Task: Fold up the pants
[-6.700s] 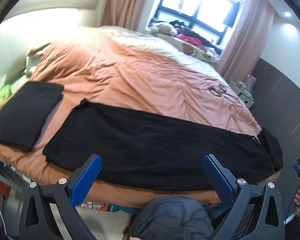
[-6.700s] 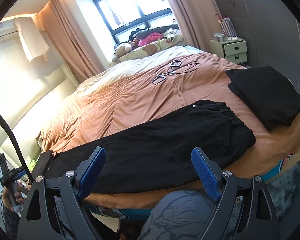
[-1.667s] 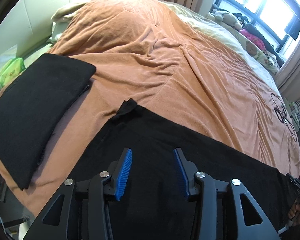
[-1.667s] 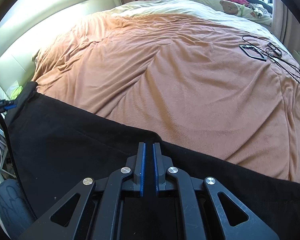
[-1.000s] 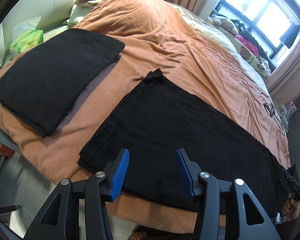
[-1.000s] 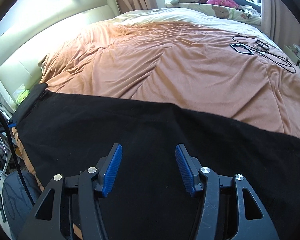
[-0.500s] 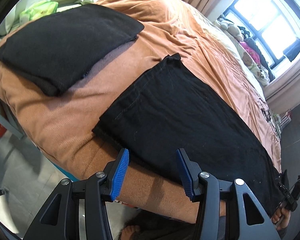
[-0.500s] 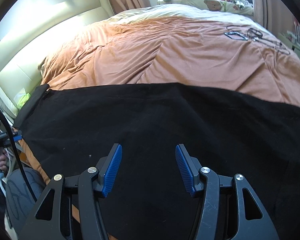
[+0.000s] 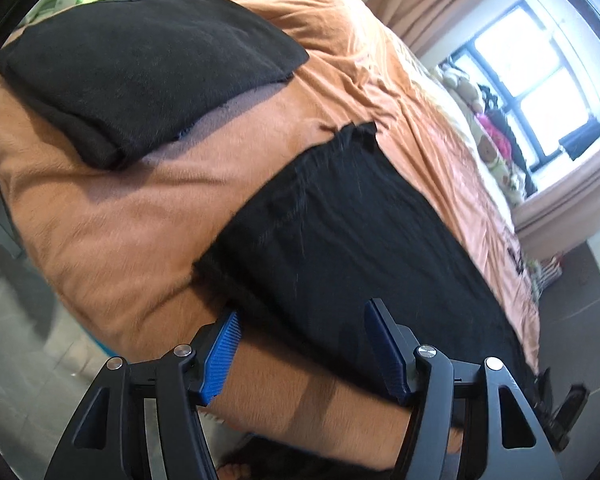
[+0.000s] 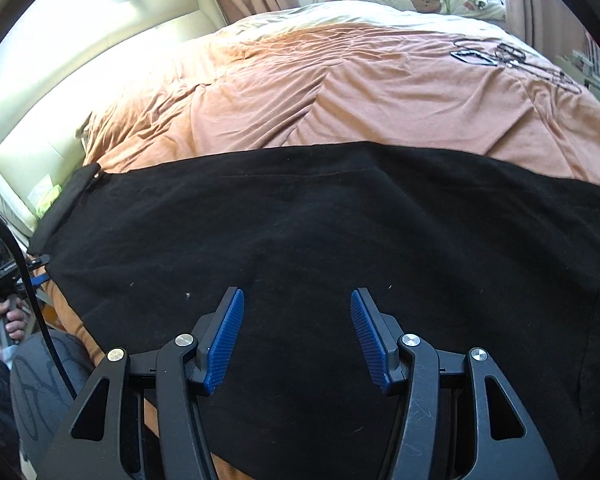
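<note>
Evidently, the black pants (image 9: 340, 240) lay flat along the near edge of the bed (image 9: 112, 216), filling the lower half of the right wrist view. The left gripper (image 9: 304, 344) was opening over the hem corner, nothing between its jaws; the right gripper (image 10: 296, 332) stood spread, empty. Likely risk: pinching only the top layer, or bedcover with it, skewing the fold.

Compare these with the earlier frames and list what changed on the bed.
The black pants were folded lengthwise, now a narrower strip. The right hand-held gripper, shut on the fabric earlier, has released it and stands open. The left hand-held gripper dropped toward the near edge, jaws opening, nothing between them. The folded black garment stayed put.
</note>
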